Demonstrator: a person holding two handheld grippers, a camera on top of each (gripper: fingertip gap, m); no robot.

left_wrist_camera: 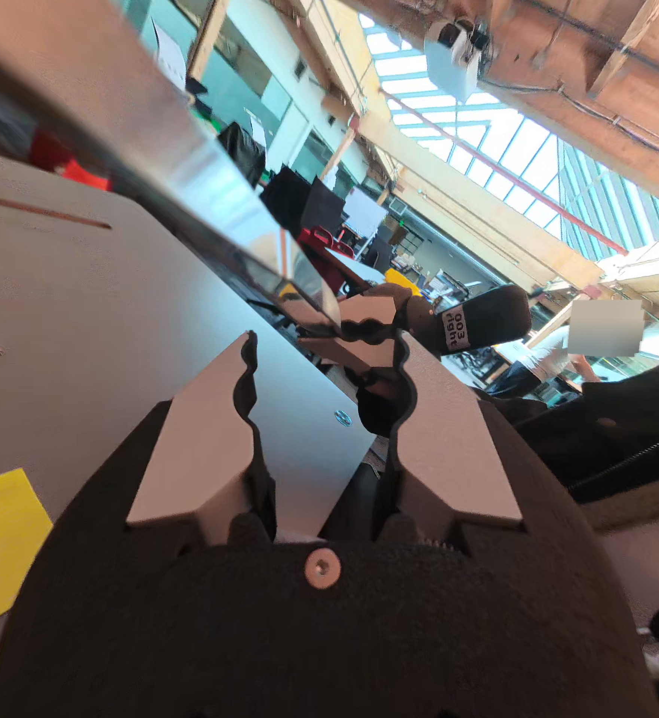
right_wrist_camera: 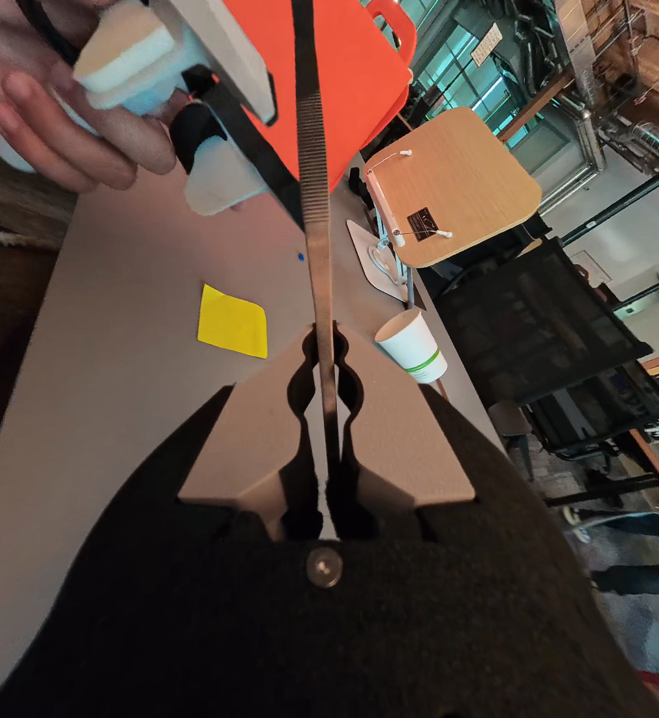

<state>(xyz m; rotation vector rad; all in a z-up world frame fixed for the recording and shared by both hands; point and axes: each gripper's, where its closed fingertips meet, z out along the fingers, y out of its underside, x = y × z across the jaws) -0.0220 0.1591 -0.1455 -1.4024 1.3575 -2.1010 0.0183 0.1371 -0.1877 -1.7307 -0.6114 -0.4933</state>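
Note:
My right gripper (right_wrist_camera: 324,326) is shut on the edge of a thin dark panel (right_wrist_camera: 312,155), which I see edge-on running up and away from the fingers. In the left wrist view this panel (left_wrist_camera: 211,186) is glossy and mirror-like. It looks like a laptop lid raised over a silver body (left_wrist_camera: 300,427), and the right gripper (left_wrist_camera: 359,330) pinches its near corner. My left gripper (left_wrist_camera: 324,338) is open and empty, its fingers spread just above the silver body. I cannot tell if they touch it. A hand holds the left gripper (right_wrist_camera: 176,128) beyond the panel.
A grey table (right_wrist_camera: 126,311) carries a yellow sticky note (right_wrist_camera: 234,322), a white paper cup (right_wrist_camera: 413,349) near its edge and a small blue bit (right_wrist_camera: 300,256). An orange chair (right_wrist_camera: 351,77), a wooden seat (right_wrist_camera: 456,186) and a black mesh chair (right_wrist_camera: 533,330) stand beyond. A person (left_wrist_camera: 545,349) stands far off.

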